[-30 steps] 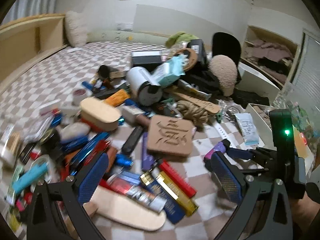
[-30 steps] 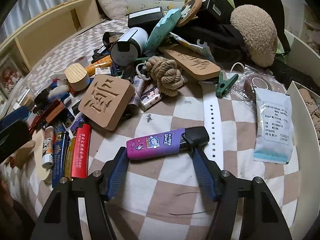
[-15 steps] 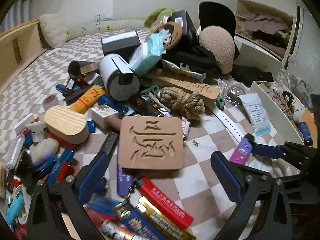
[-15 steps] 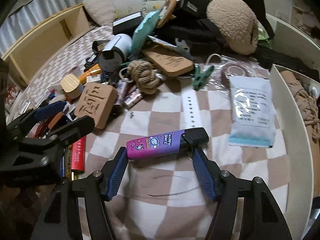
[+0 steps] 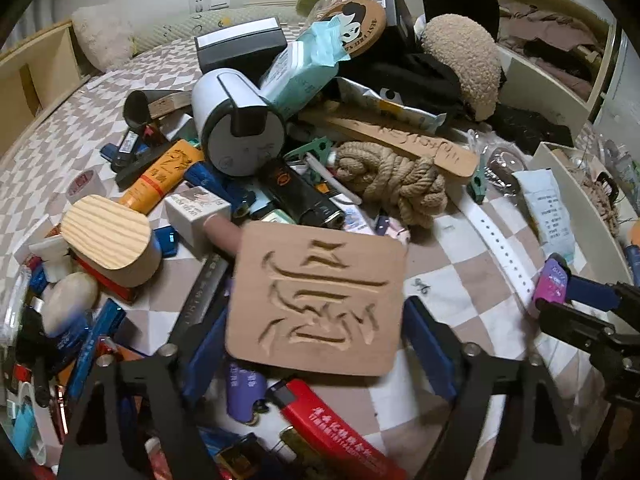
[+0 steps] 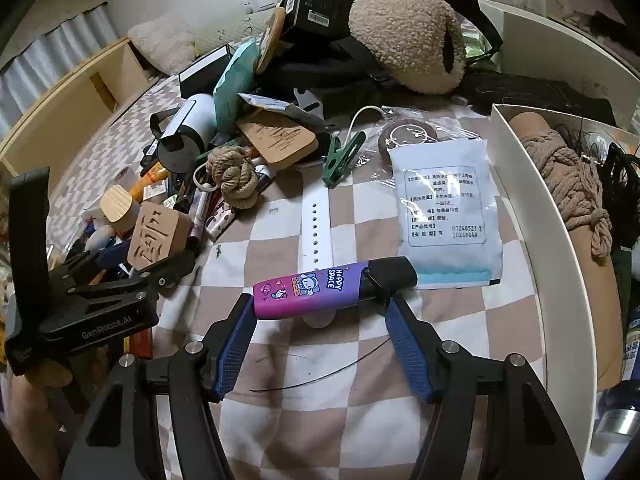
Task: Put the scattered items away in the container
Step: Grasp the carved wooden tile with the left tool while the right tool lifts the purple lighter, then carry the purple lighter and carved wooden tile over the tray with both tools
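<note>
My right gripper [image 6: 322, 320] is shut on a purple lighter [image 6: 320, 290] with a black cap, held crosswise above the checkered bedspread; the lighter also shows in the left wrist view [image 5: 554, 280]. The white container [image 6: 556, 248] stands to its right with rope [image 6: 572, 184] inside. My left gripper [image 5: 314, 336] is open, one finger on each side of a square carved wooden block [image 5: 318, 296], which also shows in the right wrist view [image 6: 158, 236]. Whether the pads touch the block is unclear.
A pile of clutter lies beyond: a rope knot [image 5: 396, 180], white cylinder [image 5: 236, 132], wooden oval block [image 5: 106, 236], red lighter [image 5: 336, 428], white strap [image 6: 316, 220], medicine sachet [image 6: 448, 208], green clip [image 6: 342, 156], fluffy hat [image 6: 408, 36].
My left gripper moved forward and now straddles the carved wooden block. My right gripper carried the purple lighter rightward, closer to the white container.
</note>
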The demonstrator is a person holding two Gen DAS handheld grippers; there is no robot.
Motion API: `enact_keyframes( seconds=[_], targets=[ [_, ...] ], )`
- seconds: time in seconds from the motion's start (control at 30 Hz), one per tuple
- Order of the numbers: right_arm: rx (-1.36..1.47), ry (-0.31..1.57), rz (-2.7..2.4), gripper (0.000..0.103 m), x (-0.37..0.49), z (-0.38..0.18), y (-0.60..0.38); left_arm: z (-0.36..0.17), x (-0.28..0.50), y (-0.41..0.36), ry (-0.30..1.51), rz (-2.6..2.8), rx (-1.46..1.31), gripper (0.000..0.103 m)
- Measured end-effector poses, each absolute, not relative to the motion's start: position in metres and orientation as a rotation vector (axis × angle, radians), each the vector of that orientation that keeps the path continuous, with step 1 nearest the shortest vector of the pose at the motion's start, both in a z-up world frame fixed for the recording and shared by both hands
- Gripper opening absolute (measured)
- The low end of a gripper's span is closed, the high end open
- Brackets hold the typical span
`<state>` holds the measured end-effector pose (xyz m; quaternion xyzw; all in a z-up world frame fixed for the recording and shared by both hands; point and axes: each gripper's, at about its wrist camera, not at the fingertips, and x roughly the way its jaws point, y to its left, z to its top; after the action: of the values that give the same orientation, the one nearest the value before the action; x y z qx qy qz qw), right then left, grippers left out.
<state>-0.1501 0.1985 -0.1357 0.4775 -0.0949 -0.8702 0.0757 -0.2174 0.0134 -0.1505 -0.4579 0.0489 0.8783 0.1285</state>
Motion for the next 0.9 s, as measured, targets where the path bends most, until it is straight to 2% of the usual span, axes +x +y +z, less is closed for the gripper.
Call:
enact_keyframes(
  seconds=[0.2,0.53,0.9],
  targets=[
    [1.428,-0.289,-2.602,0.067,-0.15,-0.135,0.197,-0.151,-0.212,0.012,0.134,2.552,-1.324,0.079],
    [1.377,-0.345,-2.602,0.067,-0.148,-0.127,0.2,-0.127,-0.19,-0.003,-0.008,2.58,-1.24,0.079],
    [1.207,-0.403,-2.656,0.067,-0.136,-0.084,0.219,-0.085,-0.154,0.003,-0.062,2.624,-1.069,0.079]
  ],
)
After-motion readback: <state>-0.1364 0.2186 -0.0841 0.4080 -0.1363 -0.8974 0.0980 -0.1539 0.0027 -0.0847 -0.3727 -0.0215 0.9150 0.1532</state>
